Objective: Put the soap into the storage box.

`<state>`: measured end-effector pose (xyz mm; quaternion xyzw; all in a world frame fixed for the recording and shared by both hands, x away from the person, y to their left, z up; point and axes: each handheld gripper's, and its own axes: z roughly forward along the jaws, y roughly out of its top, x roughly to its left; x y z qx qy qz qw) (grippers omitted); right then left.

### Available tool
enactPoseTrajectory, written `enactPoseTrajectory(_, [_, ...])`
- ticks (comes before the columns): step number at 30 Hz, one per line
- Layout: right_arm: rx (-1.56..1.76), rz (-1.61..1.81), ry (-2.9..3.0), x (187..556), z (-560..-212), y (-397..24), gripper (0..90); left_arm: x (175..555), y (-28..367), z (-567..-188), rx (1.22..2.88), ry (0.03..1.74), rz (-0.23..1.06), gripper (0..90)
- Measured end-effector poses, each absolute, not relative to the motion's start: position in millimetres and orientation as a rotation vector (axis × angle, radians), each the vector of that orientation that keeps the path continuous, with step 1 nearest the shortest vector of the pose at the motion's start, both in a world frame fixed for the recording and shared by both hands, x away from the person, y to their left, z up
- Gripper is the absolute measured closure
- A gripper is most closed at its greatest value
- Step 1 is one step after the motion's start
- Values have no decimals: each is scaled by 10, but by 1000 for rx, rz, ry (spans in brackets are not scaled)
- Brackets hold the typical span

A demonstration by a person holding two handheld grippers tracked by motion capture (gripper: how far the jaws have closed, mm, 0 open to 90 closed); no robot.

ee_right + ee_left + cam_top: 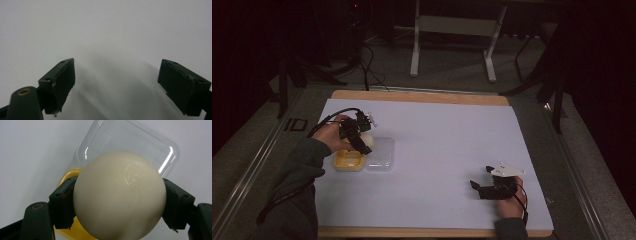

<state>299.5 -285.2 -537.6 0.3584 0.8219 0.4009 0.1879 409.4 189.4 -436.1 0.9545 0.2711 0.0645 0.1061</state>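
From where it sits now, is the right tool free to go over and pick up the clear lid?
Probably yes. The right tool is open and holds nothing, and bare white table surface lies between it and the clear lid. The left tool, gripping the cream ball, hovers close by and could crowd it.

Dim room; white sheet (452, 150) over wooden table (422, 96); white frame legs (414, 50) on grey floor (452, 75).

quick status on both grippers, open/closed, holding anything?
Left gripper: closed on a cream-white ball, above the yellow tray and clear plastic lid.
Right gripper: open, holding nothing, over the white table sheet.
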Motion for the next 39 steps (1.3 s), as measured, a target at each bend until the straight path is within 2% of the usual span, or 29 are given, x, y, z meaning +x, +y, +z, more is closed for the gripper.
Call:
enactPoseTrajectory(10, [1007, 1128, 2311, 2994, -5377, -2851, 142, 4125, 1980, -4378, 2808, 843, 221, 254])
enactPoseTrajectory(39, [1008, 1121, 2314, 2991, -5377, -2842, 142, 4108, 2208, -4581, 2834, 931, 185, 254])
